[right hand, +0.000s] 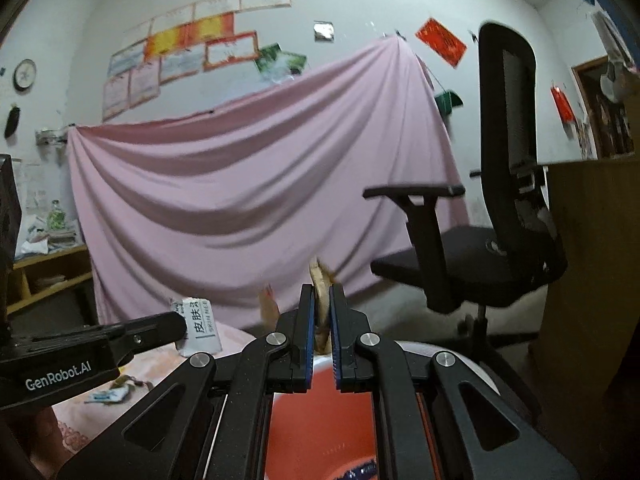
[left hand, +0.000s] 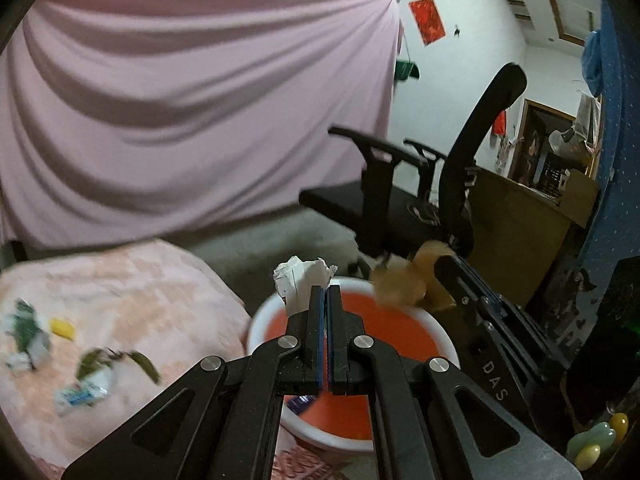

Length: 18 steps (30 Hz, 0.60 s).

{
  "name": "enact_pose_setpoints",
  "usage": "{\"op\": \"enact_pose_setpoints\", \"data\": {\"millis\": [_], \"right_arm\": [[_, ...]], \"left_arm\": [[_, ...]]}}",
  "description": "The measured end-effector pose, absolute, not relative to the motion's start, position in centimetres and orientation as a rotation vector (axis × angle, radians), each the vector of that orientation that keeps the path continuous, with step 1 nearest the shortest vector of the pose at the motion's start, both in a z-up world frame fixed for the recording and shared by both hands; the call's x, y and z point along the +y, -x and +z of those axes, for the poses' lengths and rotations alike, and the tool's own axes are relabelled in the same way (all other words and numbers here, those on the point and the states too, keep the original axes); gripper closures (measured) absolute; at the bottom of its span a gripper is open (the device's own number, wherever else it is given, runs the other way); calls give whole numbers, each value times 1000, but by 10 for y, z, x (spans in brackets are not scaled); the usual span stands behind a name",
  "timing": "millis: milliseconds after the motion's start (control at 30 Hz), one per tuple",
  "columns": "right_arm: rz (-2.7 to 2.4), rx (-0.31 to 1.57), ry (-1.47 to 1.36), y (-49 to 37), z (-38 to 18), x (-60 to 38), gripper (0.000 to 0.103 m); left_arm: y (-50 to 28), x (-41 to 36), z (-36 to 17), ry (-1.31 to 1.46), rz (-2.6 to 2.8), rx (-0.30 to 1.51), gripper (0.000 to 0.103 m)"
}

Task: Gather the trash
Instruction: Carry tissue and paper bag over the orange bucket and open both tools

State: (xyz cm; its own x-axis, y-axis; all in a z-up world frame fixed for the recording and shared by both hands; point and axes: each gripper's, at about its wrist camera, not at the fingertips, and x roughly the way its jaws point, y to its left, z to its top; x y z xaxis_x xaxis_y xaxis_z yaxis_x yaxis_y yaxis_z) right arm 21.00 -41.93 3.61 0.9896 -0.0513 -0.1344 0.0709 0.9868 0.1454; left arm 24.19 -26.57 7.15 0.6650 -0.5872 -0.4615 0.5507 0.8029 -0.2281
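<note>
I hold two pieces of trash over the bin, and the drop depends on one relation: each piece must sit above the red interior of the white-rimmed bin, not above its rim or the pink blanket beside it. The left gripper is clamped on a crumpled white paper packet, which stands up and slightly left of the fingertips; in the left wrist view the tips lie over the far half of the red opening, so I judge this piece nearly placed. The right gripper is closed on a tan, peel-like scrap whose long axis runs upward out of the jaws. In the left wrist view that same scrap hangs at the far right edge of the rim, so I judge the right hand the less centred one; it would need to come inward before release. The right wrist view shows the bin only as red directly beneath the linkage, so it cannot confirm rim clearance; it does show printed text on the packet held at the left. The left wrist view alone shows further wrappers lying on the blanket, well apart from the bin, not yet collected. A black office chair stands beyond the bin.
</note>
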Motion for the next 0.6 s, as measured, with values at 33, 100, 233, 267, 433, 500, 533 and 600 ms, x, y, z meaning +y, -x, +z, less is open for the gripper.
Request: {"op": "enact_pose_setpoints", "data": {"millis": [33, 100, 233, 267, 433, 500, 533, 600], "right_arm": [[-61, 142, -159, -211, 34, -421, 97], [-61, 155, -172, -213, 32, -424, 97], [-68, 169, -188, -214, 29, -428, 96], [-71, 171, -191, -214, 29, -428, 96], [-80, 178, -207, -214, 29, -431, 96], [-84, 176, -208, -214, 29, -431, 96], [-84, 175, -209, -213, 30, -431, 96], [-83, 170, -211, -213, 32, -430, 96]], "left_arm": [[-241, -266, 69, 81, -646, 564, 103], [-248, -268, 64, 105, -651, 608, 103], [-257, -268, 60, 132, -647, 665, 103], [-259, -268, 60, 134, -645, 673, 103], [-259, -263, 58, 140, -635, 693, 100], [-257, -258, 57, 142, -632, 690, 99], [-255, -256, 58, 143, -629, 686, 98], [-252, -250, 59, 139, -616, 672, 96]]}}
